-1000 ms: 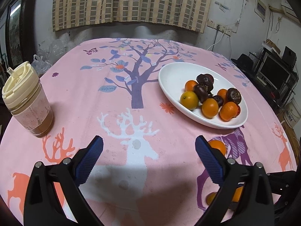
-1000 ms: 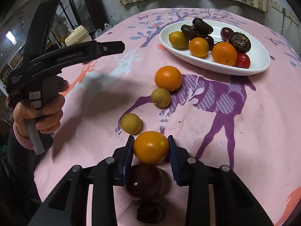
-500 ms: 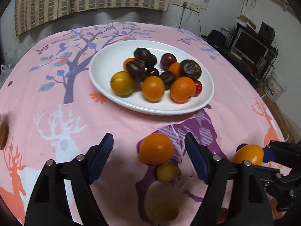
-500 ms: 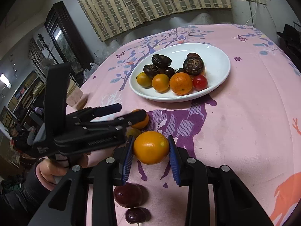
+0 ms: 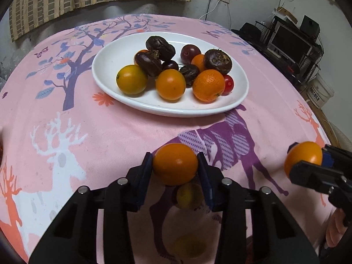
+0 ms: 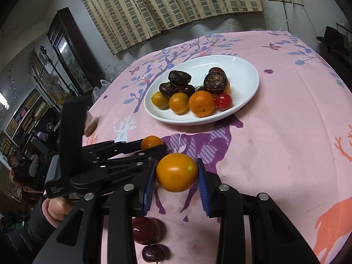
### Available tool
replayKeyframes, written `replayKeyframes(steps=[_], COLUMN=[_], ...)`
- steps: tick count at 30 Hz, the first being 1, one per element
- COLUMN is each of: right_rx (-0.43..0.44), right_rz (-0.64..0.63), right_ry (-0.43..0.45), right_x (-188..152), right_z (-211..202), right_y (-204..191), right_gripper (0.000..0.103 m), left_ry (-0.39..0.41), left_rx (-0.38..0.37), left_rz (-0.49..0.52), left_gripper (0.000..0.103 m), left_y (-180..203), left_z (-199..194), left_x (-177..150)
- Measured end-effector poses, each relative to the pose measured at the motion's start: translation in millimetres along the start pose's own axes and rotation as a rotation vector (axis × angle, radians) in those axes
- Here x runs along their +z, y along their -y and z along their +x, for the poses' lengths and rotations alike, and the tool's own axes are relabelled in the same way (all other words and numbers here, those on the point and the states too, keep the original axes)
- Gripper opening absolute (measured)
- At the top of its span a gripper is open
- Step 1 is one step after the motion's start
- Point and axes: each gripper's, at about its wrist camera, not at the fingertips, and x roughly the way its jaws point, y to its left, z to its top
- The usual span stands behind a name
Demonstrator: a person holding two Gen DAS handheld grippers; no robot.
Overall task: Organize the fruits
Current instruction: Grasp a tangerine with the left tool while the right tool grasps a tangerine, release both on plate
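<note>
Clamping a round orange fruit [image 5: 175, 164] that had lain free half a second before, the black left gripper [image 5: 175, 171] had shut its blue pads on it above the pink deer-print tablecloth [image 5: 110, 132], short of the white oval plate [image 5: 171, 107]. The right gripper [image 6: 177, 173] stayed clamped on a second orange fruit [image 6: 177, 172].

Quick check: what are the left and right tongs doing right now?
Left tongs: closed on an orange.
Right tongs: closed on another orange.
</note>
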Motion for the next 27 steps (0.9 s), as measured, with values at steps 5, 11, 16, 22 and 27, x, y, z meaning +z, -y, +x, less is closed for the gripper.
replayKeyframes(steps=[5, 11, 16, 22, 27], right_rx=[-0.016, -0.085, -0.186, -0.188, -0.166], right_rz=[-0.02, -0.098, -0.089, -0.089, -0.087], right_ry=[-0.008, 0.149, 0.264, 0.273, 0.232], right_x=[-2.2, 6.0, 47.5, 93.6, 110.3], right_z=[7.7, 4.3, 23.9, 66.0, 89.4], right_y=[-2.2, -15.6, -12.1, -5.5, -0.2], right_gripper=[0.036, 0.036, 0.036, 0.036, 0.036], left_ry=[0.05, 0.177, 0.246, 0.216, 0.158], left_rx=[-0.026, -0.044, -0.024, -0.007, 0.012], left_rz=[-0.045, -0.109, -0.111, -0.151, -0.133], left_gripper=[0.04, 0.04, 0.04, 0.04, 0.041], left_y=[-10.2, -32.1, -47.1, -73.5, -80.7], left_z=[-20.4, -55.4, -51.1, -10.7, 26.3], left_x=[0.3, 21.8, 69.4, 120.2, 141.3])
